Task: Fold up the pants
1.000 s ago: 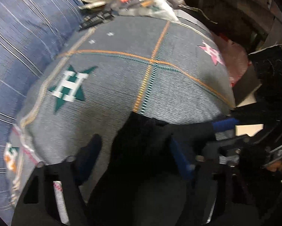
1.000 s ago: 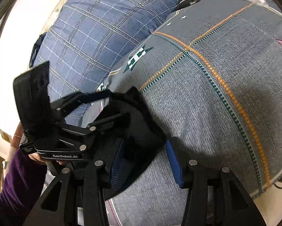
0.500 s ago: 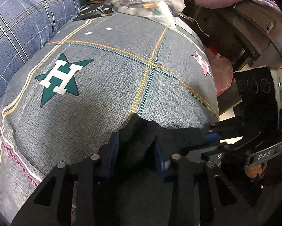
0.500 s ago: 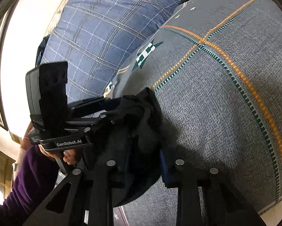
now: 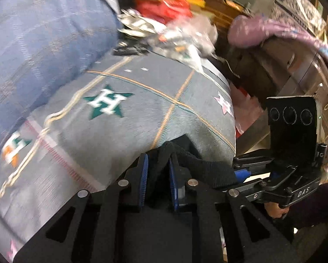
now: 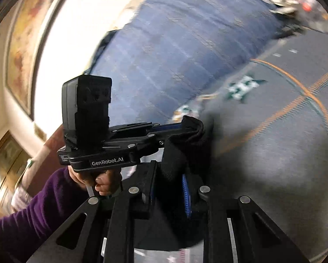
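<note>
The black pants hang bunched between both grippers, lifted above a grey bedspread. My left gripper is shut on a fold of the black fabric between its blue pads. My right gripper is shut on the same cloth close beside it. In the left wrist view the right gripper comes in from the right, clamped on the fabric edge. In the right wrist view the left gripper comes in from the left, gripping the cloth's upper edge. Most of the pants are hidden below the grippers.
A grey bedspread with green star emblems and orange lines lies under the pants. A blue plaid pillow rises at the left. Bags and clutter pile at the bed's far end. Furniture with pink cloth stands at the right.
Both grippers closed on the black pants, then lifted and tilted up with the fabric; the view now shows more of the room and wall. The grippers stayed close together.
</note>
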`<act>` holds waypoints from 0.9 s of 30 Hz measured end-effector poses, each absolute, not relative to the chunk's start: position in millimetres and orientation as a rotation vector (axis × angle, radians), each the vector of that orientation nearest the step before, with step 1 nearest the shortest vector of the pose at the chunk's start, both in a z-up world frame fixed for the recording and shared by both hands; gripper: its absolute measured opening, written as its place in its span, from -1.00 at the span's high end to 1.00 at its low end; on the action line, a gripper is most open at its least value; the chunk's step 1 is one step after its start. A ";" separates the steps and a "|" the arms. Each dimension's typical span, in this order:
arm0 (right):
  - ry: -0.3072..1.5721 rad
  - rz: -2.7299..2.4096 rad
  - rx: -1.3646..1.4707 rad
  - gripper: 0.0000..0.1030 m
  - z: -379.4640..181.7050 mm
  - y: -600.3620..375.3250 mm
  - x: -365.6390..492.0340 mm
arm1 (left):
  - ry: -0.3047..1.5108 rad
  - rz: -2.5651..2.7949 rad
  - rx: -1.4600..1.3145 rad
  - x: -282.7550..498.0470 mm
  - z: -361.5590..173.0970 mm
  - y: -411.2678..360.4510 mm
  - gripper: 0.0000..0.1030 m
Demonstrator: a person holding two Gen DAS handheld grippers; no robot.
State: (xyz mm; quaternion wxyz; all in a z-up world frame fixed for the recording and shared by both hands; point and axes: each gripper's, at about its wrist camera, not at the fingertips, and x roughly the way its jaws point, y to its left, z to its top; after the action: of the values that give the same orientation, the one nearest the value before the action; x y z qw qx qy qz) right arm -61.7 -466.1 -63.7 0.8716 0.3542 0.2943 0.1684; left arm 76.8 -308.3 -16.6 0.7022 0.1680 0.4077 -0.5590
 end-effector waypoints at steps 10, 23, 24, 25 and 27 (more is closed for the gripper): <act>0.763 0.596 0.638 0.70 -71.8 -335.5 -33.0 | 0.938 -0.925 0.149 85.3 -30.6 -141.1 0.68; 0.775 0.544 0.351 0.33 -71.8 -278.8 -46.9 | 0.785 -0.717 0.082 29.3 -37.0 -80.4 0.39; 0.742 0.440 0.309 0.32 -68.8 -285.0 -49.0 | 0.766 -0.717 0.079 27.4 -33.9 -86.2 0.21; 0.730 0.365 0.281 0.30 -68.6 -287.1 -49.1 | 0.748 -0.712 0.073 26.6 -31.9 -94.7 0.07; 0.759 0.205 0.214 0.30 -76.3 -294.6 -42.9 | 0.734 -0.706 0.081 27.5 -32.3 -115.5 0.02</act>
State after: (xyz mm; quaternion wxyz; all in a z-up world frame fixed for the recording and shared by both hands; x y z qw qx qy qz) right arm -42.9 -294.6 -76.3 0.9182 0.1041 0.3689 0.0999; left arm 27.5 -115.5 -32.3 0.8724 0.0387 0.3512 -0.3377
